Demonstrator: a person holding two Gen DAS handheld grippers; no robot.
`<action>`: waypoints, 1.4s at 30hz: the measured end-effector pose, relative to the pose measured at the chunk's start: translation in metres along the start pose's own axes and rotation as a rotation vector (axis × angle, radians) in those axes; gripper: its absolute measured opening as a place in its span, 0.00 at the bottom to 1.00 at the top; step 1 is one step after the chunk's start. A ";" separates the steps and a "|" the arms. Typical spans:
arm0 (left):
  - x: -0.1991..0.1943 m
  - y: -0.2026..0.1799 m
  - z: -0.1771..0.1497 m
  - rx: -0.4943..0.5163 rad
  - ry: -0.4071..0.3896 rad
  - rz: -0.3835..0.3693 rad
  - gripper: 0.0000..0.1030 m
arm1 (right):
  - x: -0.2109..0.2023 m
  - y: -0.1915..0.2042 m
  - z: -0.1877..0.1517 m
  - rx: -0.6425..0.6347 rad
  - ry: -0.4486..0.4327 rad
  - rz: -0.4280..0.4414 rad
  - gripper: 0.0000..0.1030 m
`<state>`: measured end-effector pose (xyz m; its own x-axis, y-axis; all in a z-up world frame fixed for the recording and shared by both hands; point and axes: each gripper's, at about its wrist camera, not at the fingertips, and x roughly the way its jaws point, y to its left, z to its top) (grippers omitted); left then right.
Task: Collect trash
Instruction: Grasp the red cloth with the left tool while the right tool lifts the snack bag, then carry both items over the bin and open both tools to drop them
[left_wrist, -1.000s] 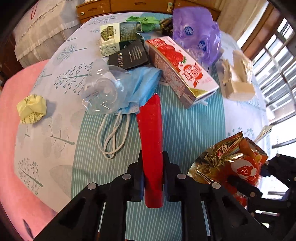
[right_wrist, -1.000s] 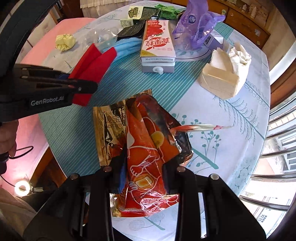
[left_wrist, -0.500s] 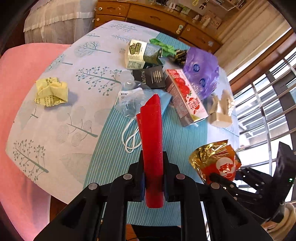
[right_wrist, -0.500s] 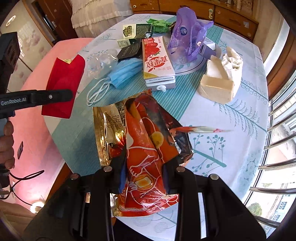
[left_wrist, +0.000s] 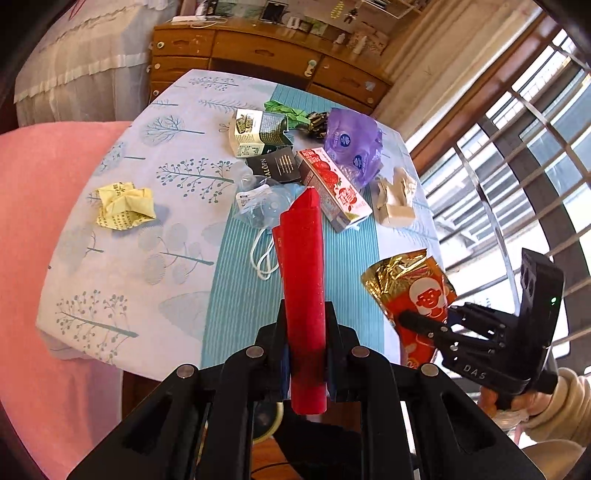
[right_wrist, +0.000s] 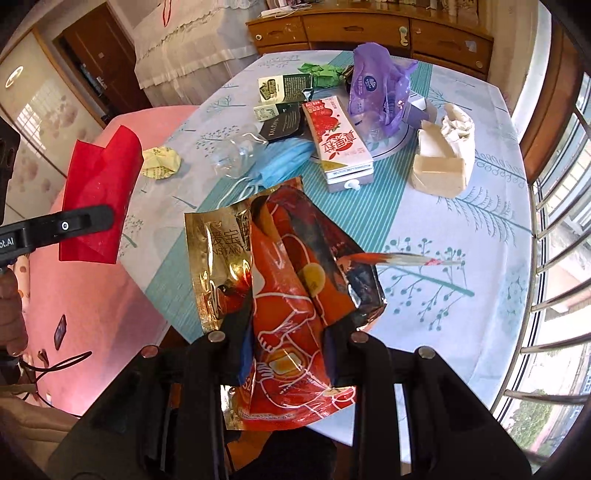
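Trash items in transit: a folded red paper sheet clamped between the jaws of the left gripper, and a crumpled gold-and-orange foil snack bag pinched in the right gripper, both held above the near edge of the round table. On its tree-patterned cloth lie a strawberry milk carton, blue face mask and purple plastic bag.
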<state>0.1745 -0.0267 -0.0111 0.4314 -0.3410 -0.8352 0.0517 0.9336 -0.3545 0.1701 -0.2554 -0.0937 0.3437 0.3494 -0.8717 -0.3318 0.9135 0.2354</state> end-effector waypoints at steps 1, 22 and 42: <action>-0.003 0.002 -0.004 0.016 0.006 -0.001 0.13 | -0.003 0.007 -0.005 0.011 -0.008 -0.012 0.24; -0.034 0.075 -0.170 0.321 0.226 -0.037 0.13 | 0.013 0.171 -0.198 0.317 0.056 -0.194 0.20; 0.272 0.165 -0.335 0.286 0.399 0.127 0.16 | 0.284 0.091 -0.359 0.544 0.231 -0.293 0.23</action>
<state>-0.0008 -0.0024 -0.4377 0.0752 -0.1859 -0.9797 0.2897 0.9442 -0.1569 -0.0778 -0.1477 -0.4743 0.1349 0.0718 -0.9883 0.2591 0.9601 0.1051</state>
